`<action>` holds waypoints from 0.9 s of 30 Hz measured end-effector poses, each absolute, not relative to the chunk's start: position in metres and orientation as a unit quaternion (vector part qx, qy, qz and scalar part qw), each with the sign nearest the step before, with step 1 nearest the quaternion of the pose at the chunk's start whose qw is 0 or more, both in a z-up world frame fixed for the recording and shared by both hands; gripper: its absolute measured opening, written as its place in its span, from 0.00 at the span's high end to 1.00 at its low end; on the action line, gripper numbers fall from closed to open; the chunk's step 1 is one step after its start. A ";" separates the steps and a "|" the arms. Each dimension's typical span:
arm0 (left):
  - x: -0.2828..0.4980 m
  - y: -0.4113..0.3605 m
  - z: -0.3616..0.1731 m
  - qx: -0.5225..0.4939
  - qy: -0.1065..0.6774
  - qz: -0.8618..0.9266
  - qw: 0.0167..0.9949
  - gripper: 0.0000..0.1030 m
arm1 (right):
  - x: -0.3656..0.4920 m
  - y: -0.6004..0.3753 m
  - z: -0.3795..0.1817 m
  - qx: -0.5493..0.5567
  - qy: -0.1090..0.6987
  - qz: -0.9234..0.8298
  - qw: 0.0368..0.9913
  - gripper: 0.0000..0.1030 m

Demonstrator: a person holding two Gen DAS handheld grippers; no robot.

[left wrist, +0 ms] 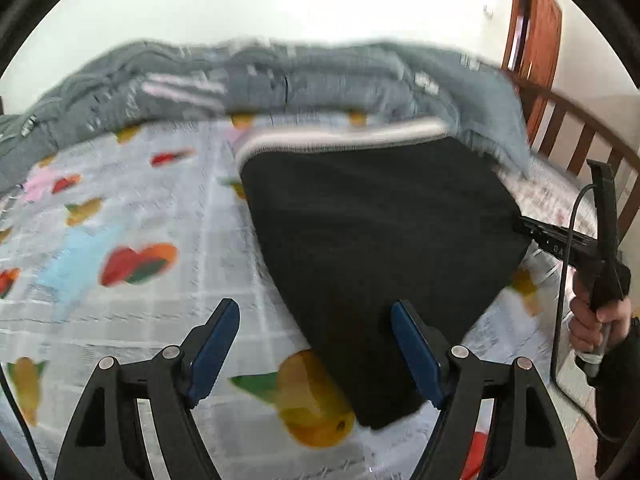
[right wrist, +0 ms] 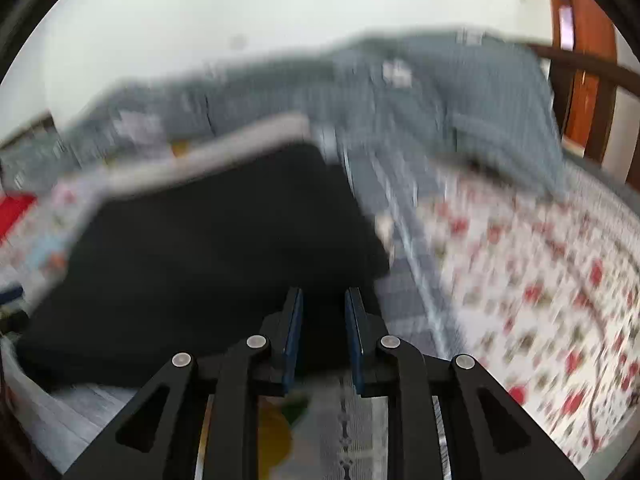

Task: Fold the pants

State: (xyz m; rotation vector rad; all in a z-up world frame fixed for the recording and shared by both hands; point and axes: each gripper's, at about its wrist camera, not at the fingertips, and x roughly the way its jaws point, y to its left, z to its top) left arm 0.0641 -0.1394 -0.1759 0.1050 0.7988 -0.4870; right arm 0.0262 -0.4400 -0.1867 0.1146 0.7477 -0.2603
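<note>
Bedroom setting: pale wall behind, wooden door [left wrist: 536,24] at upper right of the left wrist view, wooden bed rail [left wrist: 576,120] curving down the right edge. Bed sheet [left wrist: 132,216] is a grey check printed with fruit and hearts; a second, small red-flower print cloth [right wrist: 540,280] fills the right half of the right wrist view. Grey quilt [left wrist: 280,80] lies bunched across the far side of the bed. Both views are motion-blurred.

Black pants [left wrist: 380,232] lie folded into a flat block on the sheet, centre right of the left wrist view, pale waistband [left wrist: 344,138] along the far edge, near corner reaching down toward the lower centre of the frame.

Left gripper [left wrist: 316,350]: jaws stand wide apart, blue pads bare, nothing between them. It hovers over the sheet at the pants' near-left edge; its right-hand finger overlaps the black fabric in view, contact cannot be told.

Right gripper [right wrist: 323,336]: jaws narrow with a visible gap, nothing pinched. It points at the near edge of the pants. In the left wrist view it shows at the right edge, tip at the pants' right side, held by a hand [left wrist: 596,320] with a cable [left wrist: 560,304] hanging down.
</note>
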 end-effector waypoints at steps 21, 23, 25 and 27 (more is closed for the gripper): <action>0.155 -0.116 -0.192 -0.066 0.434 -0.293 0.849 0.26 | 0.107 -0.500 -0.173 0.168 0.375 -0.094 0.907 0.38; 0.171 -0.116 -0.200 -0.100 0.444 -0.299 0.839 0.26 | 0.112 -0.505 -0.180 0.192 0.385 -0.083 0.899 0.38; 0.186 -0.121 -0.204 -0.124 0.458 -0.308 0.825 0.26 | 0.113 -0.505 -0.182 0.198 0.388 -0.078 0.897 0.37; 0.198 -0.129 -0.206 -0.138 0.476 -0.315 0.809 0.47 | 0.114 -0.502 -0.181 0.191 0.396 -0.079 0.894 0.39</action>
